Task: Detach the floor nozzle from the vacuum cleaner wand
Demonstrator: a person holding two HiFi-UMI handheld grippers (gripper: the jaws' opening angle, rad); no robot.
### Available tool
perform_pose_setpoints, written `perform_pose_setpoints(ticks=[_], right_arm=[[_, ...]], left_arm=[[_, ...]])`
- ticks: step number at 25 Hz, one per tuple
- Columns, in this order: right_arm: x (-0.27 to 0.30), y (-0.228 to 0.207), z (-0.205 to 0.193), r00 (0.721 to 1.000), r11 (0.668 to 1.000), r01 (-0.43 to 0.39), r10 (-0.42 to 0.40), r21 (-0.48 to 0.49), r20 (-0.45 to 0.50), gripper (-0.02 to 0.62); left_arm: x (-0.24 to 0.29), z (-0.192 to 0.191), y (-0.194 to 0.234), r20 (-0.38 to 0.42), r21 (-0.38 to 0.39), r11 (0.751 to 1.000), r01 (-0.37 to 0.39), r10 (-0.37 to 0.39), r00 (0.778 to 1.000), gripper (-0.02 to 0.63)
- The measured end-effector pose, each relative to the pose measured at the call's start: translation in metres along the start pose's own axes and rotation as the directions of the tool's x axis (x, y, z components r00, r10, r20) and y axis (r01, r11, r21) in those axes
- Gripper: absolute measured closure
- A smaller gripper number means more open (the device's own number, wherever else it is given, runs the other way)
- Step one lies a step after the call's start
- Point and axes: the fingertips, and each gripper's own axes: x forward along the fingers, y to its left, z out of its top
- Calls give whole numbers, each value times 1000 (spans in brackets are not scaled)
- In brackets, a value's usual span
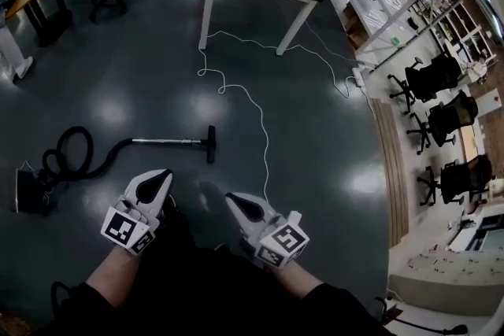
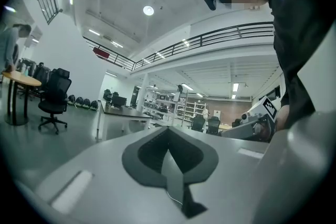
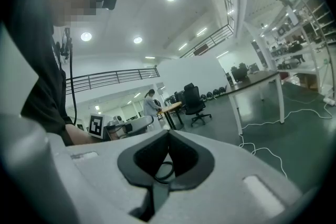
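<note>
While left claw (image 1: 163,179) and right claw (image 1: 233,201) hang fully closed, empty: approach step. Floor nozzle (image 1: 211,144) on floor (image 1: 315,169) ahead, joined to wand (image 1: 165,141), well apart from claws. Next likely: reach down, open, brace wand, pull nozzle.

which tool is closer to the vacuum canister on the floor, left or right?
Left. In the head view the left tool is to the right of the vacuum canister; the right tool is farther right still.

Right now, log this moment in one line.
left gripper: shut, empty | right gripper: shut, empty | floor nozzle: attached to wand, untouched
</note>
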Motion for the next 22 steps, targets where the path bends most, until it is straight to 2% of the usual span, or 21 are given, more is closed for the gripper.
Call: perform_pose_setpoints(ticks=[5,9,17,20,22], right_arm=[[76,-15,11,998,999,48,-47,22,-28,597],[118,-35,17,997,998,68,-67,9,-46,597],[155,-97,-19,991,999,41,-38,25,-125,597],[163,-129,-42,988,999,9,-1,48,-154,597],[171,-157,-58,984,998,-14,24,58,-174,597]], left_arm=[[20,-8,91,-25,-17,1000,16,-17,1000,603],[43,-21,139,-46,-6,999,40,-40,998,603],[85,-91,174,-192,8,1000,11,-9,981,593],[102,-126,181,-260,36,999,3,6,966,579],[116,-154,187,-274,77,997,20,2,962,574]])
